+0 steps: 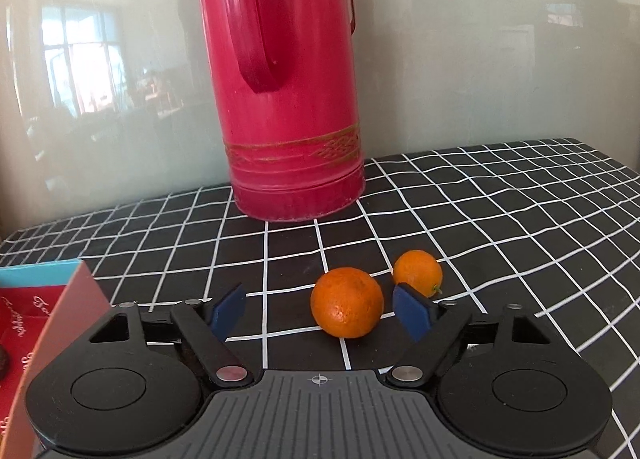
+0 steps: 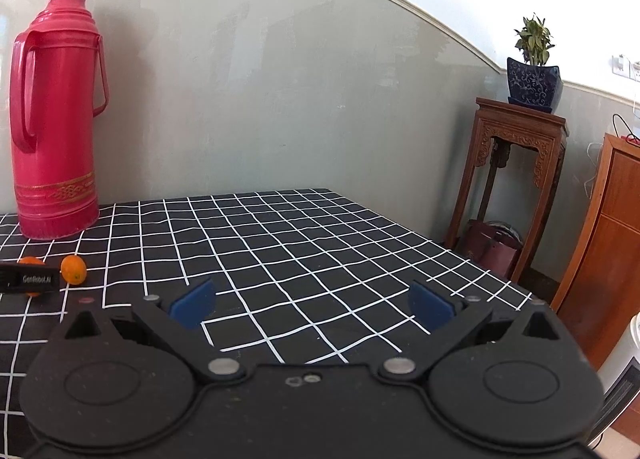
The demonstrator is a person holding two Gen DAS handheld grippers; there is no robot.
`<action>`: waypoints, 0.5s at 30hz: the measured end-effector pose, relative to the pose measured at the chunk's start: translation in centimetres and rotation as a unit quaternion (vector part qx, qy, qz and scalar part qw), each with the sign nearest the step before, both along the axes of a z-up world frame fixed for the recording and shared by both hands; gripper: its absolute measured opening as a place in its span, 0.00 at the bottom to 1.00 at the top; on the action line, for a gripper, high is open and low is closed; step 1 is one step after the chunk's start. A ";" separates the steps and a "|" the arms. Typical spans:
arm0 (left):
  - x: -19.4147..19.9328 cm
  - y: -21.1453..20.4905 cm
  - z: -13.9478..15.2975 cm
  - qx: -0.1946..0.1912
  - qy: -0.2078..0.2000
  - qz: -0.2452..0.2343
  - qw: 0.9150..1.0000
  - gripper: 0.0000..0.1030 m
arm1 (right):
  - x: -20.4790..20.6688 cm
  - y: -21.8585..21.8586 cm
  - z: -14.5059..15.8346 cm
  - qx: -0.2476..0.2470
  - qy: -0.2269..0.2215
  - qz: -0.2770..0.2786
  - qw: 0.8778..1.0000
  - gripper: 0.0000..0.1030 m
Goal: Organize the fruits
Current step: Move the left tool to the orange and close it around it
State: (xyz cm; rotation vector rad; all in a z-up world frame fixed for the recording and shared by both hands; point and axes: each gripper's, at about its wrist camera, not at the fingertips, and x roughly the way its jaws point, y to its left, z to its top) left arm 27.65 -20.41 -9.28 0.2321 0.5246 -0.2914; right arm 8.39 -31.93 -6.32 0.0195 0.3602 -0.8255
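The left gripper (image 1: 320,309) hangs low over the black cloth with white grid lines (image 1: 500,219), its two blue pads (image 1: 228,311) spread apart and pressing on nothing, so it is released. The larger orange (image 1: 347,302) sits on the cloth between the jaws, closer to the right-hand pad and seemingly apart from it, though the gap there is too slim to judge for sure; a wide gap separates it from the left-hand pad. The smaller orange (image 1: 418,273) lies just beyond the right-hand pad, outside the jaws and a little farther ahead, with a short green stem showing at its lower side; whether the two fruits touch cannot be told. Straight ahead of this gripper, well past the oranges, stands a tall red thermos flask (image 1: 280,79) with a gold band near its base, upright against the pale wall. To the gripper's near left is the corner of a red box (image 1: 44,323) with a teal edge. The right gripper (image 2: 312,309) is released too, its blue pads wide apart over bare cloth with nothing between them. From its view the oranges lie far off to its left, the smaller one in the clear and the larger one half hidden behind the left gripper's black finger. Beyond the table's far right corner a carved wooden stand (image 2: 516,163) carries a potted plant (image 2: 534,67).
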 end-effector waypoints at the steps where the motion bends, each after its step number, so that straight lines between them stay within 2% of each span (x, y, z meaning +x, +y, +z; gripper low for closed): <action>1: 0.1 -0.1 -0.1 0.000 0.001 0.000 1.000 0.78 | 0.0 0.0 0.0 0.002 0.000 0.000 1.000 0.94; 3: 0.5 -0.3 -0.3 0.001 0.004 0.000 1.000 0.76 | 0.0 -0.1 0.0 0.004 -0.002 0.002 1.000 0.94; 6: 0.8 -0.4 -0.7 -0.001 0.016 -0.007 1.000 0.65 | 0.2 0.2 0.0 0.001 0.000 0.004 1.000 0.94; 11: 0.8 -0.6 -1.1 0.000 0.018 -0.011 1.000 0.59 | 0.2 0.1 0.1 -0.004 -0.003 -0.008 1.000 0.94; 14: 0.7 -0.7 -1.2 -0.003 0.023 -0.019 1.000 0.44 | 0.1 0.0 0.1 0.001 -0.004 -0.009 1.000 0.94; 15: 0.6 -0.8 -1.2 -0.002 0.023 -0.019 1.000 0.41 | 0.2 0.1 0.1 0.002 -0.004 -0.008 1.000 0.94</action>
